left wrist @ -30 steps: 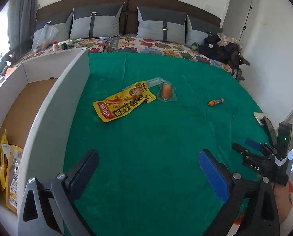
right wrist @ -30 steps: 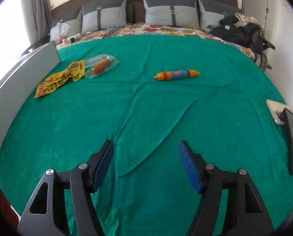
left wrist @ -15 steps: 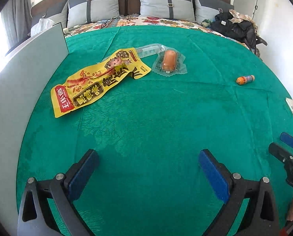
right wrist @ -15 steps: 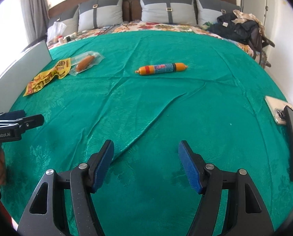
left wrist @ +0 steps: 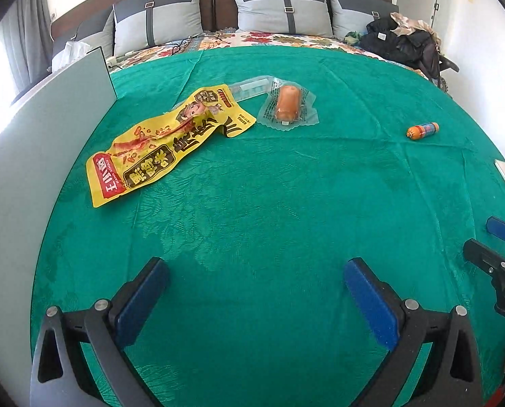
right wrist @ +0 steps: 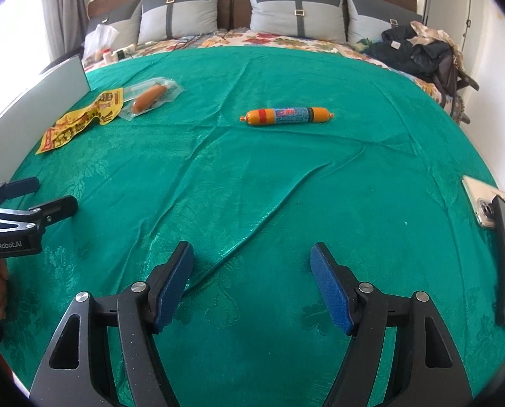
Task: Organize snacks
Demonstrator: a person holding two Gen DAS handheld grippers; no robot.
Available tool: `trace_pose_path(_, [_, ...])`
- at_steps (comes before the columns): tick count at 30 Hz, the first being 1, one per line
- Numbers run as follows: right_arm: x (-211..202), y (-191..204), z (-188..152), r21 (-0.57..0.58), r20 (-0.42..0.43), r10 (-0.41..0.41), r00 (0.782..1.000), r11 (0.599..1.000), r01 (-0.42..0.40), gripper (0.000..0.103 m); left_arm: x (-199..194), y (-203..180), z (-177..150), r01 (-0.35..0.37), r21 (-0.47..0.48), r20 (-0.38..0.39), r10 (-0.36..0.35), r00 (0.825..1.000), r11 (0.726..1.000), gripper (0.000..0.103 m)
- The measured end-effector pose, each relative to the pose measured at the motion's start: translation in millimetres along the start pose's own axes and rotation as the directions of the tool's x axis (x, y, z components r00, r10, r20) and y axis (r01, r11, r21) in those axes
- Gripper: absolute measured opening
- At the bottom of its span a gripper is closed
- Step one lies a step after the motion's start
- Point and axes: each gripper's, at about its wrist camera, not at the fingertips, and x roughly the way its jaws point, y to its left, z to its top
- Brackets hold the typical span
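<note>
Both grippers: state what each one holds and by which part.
Nothing is held. The left gripper and right gripper are open over bare green cloth.

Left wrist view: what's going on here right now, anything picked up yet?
Nothing is held yet. A person holds two tongs over the green cloth, both open and empty: the left tongs and the right tongs, whose jaws have just been opening. Three snacks lie loose on the cloth: a yellow snack packet, a clear-wrapped sausage beside it, and an orange sausage stick farther right. A white box wall stands at the left.
</note>
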Motion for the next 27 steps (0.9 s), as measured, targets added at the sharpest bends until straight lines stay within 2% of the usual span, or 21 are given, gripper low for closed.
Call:
trace_pose_path(13, [3.2, -0.7, 1.1, 0.001, -0.019, 0.005, 1.000, 1.000, -0.005, 0.089, 0.2, 0.1, 0.3, 0.000, 0.000, -0.001, 0.000, 1.000, 1.000, 0.103])
trace_pose_path(27, [3.3, 0.0, 1.0, 0.001, -0.020, 0.010, 1.000, 1.000, -0.010, 0.091, 0.1, 0.2, 0.5, 0.000, 0.000, -0.001, 0.000, 1.000, 1.000, 0.103])
